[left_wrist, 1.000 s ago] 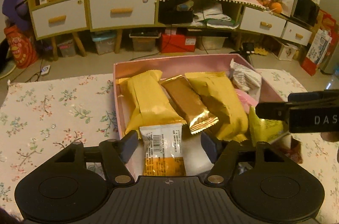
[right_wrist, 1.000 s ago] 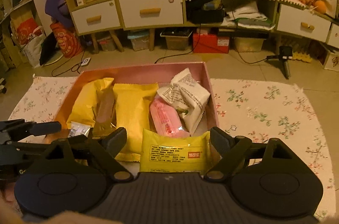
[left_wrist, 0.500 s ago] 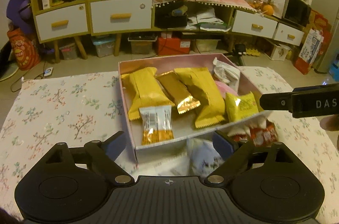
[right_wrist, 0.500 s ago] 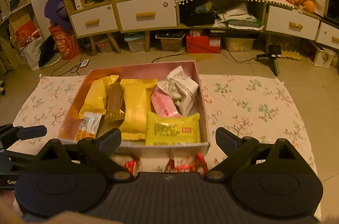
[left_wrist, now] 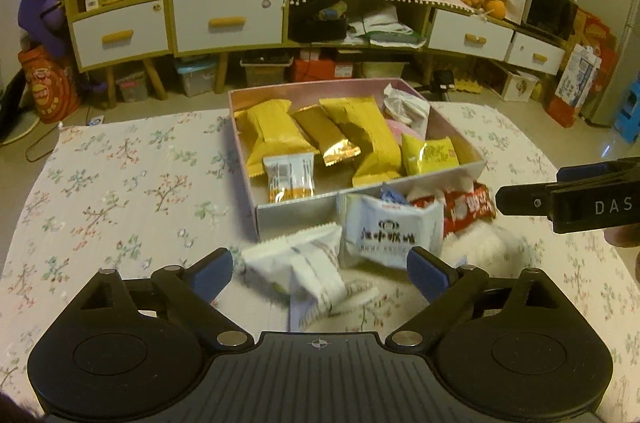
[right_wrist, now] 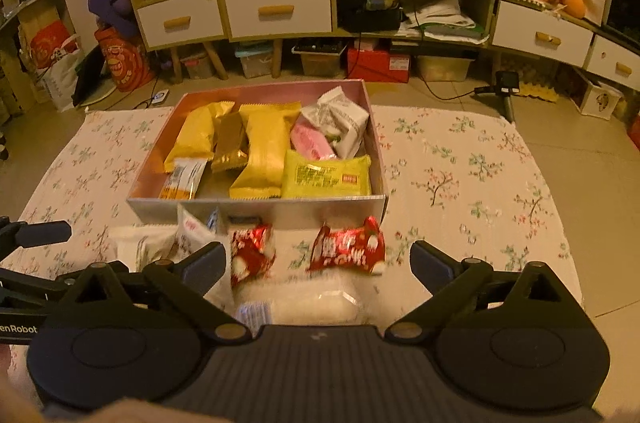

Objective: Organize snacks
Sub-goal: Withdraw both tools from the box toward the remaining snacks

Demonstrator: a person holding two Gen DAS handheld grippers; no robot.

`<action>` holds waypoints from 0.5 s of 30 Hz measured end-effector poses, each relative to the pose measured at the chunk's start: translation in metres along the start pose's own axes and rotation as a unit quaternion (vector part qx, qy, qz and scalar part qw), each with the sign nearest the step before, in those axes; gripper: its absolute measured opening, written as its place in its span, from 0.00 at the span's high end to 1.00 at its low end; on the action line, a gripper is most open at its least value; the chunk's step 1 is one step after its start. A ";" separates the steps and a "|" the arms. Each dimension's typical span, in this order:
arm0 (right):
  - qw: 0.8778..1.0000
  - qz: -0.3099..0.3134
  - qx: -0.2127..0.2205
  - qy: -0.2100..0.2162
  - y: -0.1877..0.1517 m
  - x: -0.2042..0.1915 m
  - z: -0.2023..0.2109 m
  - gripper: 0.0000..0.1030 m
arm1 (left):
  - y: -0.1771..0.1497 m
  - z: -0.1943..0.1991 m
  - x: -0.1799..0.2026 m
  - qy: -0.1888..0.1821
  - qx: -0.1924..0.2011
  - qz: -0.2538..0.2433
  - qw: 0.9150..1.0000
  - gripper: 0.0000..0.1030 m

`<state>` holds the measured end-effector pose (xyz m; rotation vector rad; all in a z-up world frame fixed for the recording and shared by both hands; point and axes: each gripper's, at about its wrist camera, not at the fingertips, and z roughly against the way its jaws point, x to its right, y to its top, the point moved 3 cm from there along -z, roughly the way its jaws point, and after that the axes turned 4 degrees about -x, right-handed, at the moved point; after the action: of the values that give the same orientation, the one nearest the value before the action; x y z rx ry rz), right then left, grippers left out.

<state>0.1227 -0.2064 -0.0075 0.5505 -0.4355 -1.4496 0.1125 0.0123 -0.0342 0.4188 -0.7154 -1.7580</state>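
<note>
A pink box point(left_wrist: 360, 201) point(right_wrist: 256, 209) on the flowered cloth holds several snack packs: yellow ones point(left_wrist: 276, 137), a gold bar point(left_wrist: 326, 139), a white-orange pack point(left_wrist: 290, 179), a yellow-green pack point(right_wrist: 326, 175). Loose packs lie in front of the box: white ones point(left_wrist: 394, 235) point(left_wrist: 308, 271) and two red ones point(right_wrist: 348, 249) point(right_wrist: 250, 251). My left gripper point(left_wrist: 320, 273) is open and empty above the white packs. My right gripper point(right_wrist: 318, 261) is open and empty above the red packs.
The flowered cloth point(left_wrist: 120, 191) point(right_wrist: 480, 191) covers the low table on both sides of the box. The right gripper's finger point(left_wrist: 568, 199) shows at the right of the left wrist view. Cabinets with drawers point(right_wrist: 276, 11) stand behind.
Both grippers have pulled back from the box and opened wider. The white-orange pack and the yellow-green pack now lie in the box. Loose packs in front have come into view.
</note>
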 end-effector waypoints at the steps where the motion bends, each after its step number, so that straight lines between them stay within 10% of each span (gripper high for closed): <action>1: 1.000 -0.001 -0.001 0.001 -0.002 -0.001 0.000 0.04 | -0.002 0.002 0.000 0.000 -0.001 -0.002 1.000 0.07; 15: 1.000 0.013 -0.010 -0.001 -0.038 -0.014 -0.004 0.02 | -0.042 0.008 -0.008 0.011 -0.013 -0.013 1.000 0.03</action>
<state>0.0935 -0.1936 -0.0320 0.5266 -0.4278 -1.4277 0.0792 0.0292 -0.0561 0.4304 -0.6738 -1.7828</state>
